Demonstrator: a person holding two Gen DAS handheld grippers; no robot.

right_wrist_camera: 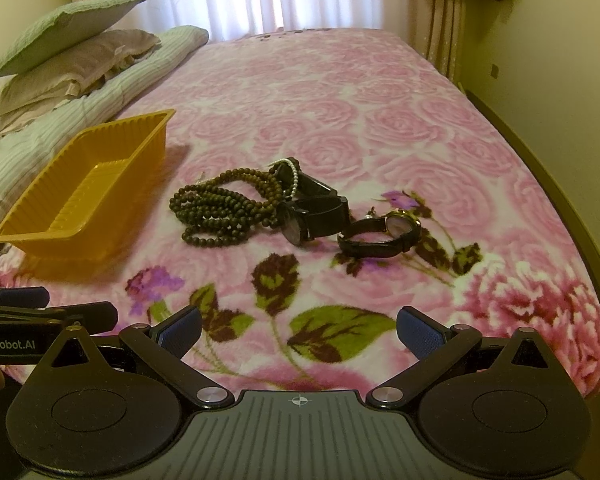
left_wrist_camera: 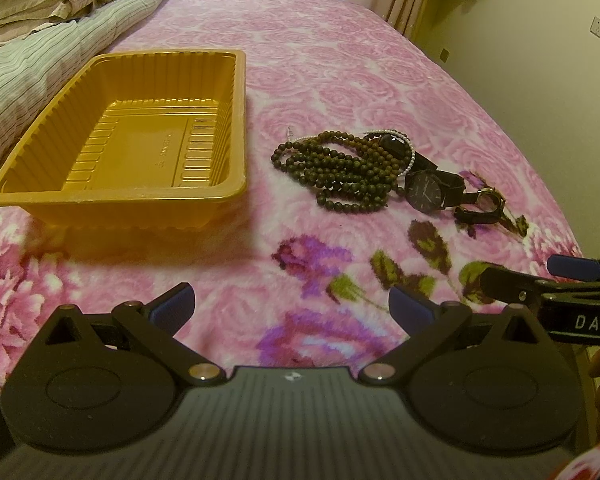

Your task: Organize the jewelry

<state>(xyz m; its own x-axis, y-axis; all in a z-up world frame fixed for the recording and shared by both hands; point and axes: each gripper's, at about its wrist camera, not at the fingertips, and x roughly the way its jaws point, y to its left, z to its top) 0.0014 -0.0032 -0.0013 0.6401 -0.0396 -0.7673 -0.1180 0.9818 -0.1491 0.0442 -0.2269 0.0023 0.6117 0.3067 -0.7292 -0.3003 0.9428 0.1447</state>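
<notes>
An empty yellow plastic tray (left_wrist_camera: 240,120) (right_wrist_camera: 32,236) sits on the pink floral blanket at the left. To its right lies a pile of dark bead strands (left_wrist_camera: 340,172) (right_wrist_camera: 224,212), a white pearl bracelet (left_wrist_camera: 411,156) (right_wrist_camera: 295,178), a black watch (left_wrist_camera: 426,192) (right_wrist_camera: 320,216) and a smaller gold-rimmed watch (left_wrist_camera: 488,200) (right_wrist_camera: 392,228). My left gripper (left_wrist_camera: 292,304) is open and empty, near the bed's front edge, short of the tray and pile. My right gripper (right_wrist_camera: 300,332) is open and empty, short of the watches.
Folded striped bedding (left_wrist_camera: 32,64) (right_wrist_camera: 100,88) and pillows (right_wrist_camera: 60,36) lie at the far left behind the tray. The bed edge and wall run along the right (right_wrist_camera: 540,168). Curtains hang at the back. Each gripper shows at the other view's side.
</notes>
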